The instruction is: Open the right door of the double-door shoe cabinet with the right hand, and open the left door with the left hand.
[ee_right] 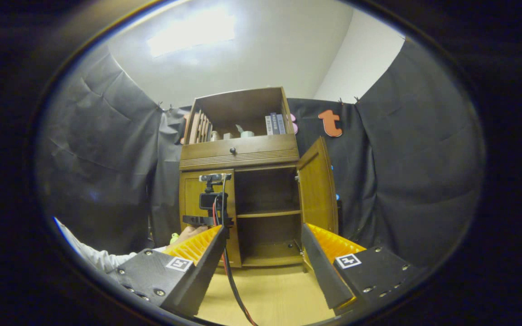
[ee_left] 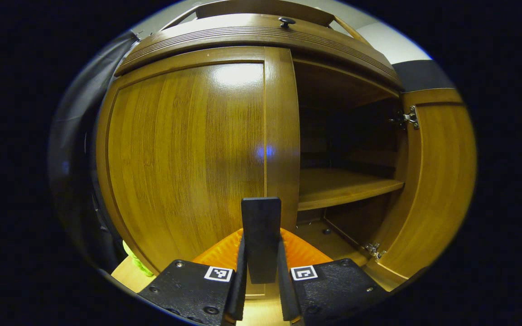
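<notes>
Left gripper view: the left gripper [ee_left: 261,271] has its jaws nearly closed, seemingly pinching the left door [ee_left: 188,154] at its free edge; the right door [ee_left: 437,181] stands open. Right gripper view: the right gripper [ee_right: 261,267] holds its jaws wide and empty. The rigid hinged panel likely swings easily from that edge.

In the left gripper view, the cabinet's [ee_left: 342,136] interior at 1 o'clock is too dark to make out. In the right gripper view, the left gripper [ee_right: 211,199] covers part of the left door [ee_right: 190,194]; the shelf items [ee_right: 243,131] at 12 o'clock are too small to identify.
</notes>
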